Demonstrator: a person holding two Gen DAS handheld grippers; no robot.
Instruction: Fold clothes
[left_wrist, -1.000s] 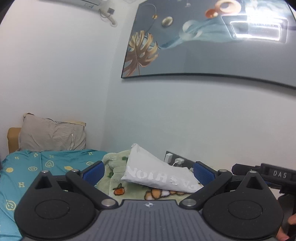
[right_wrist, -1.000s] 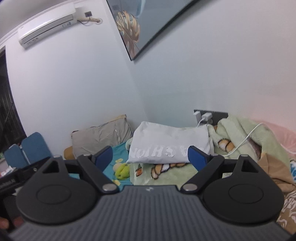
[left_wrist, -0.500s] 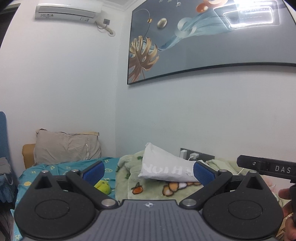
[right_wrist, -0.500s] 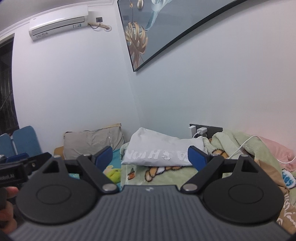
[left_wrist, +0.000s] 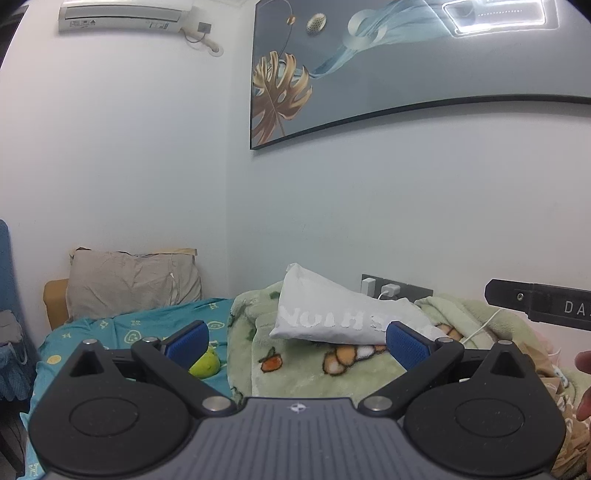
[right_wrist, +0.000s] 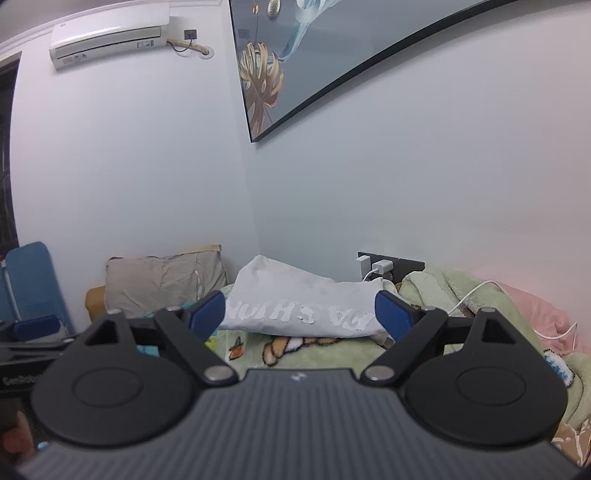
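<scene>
A folded white garment (left_wrist: 332, 317) with white letters lies on a green printed blanket (left_wrist: 295, 365) by the wall; it also shows in the right wrist view (right_wrist: 299, 302). My left gripper (left_wrist: 297, 343) is open and empty, held back from the garment, well short of it. My right gripper (right_wrist: 300, 314) is open and empty, also short of the garment. Part of the right gripper's body (left_wrist: 539, 306) shows at the right edge of the left wrist view.
A grey pillow (left_wrist: 133, 284) leans on the wall over a teal sheet (left_wrist: 110, 336). A green plush toy (left_wrist: 207, 363) lies beside the blanket. A wall socket with chargers (right_wrist: 384, 266) and a white cable (right_wrist: 476, 291) sit behind the garment. A pink cushion (right_wrist: 535, 310) is at right.
Both grippers have drawn back and tilted up: the garment looks smaller and farther, and more of the wall, picture and air conditioner shows. Both stay open and empty.
</scene>
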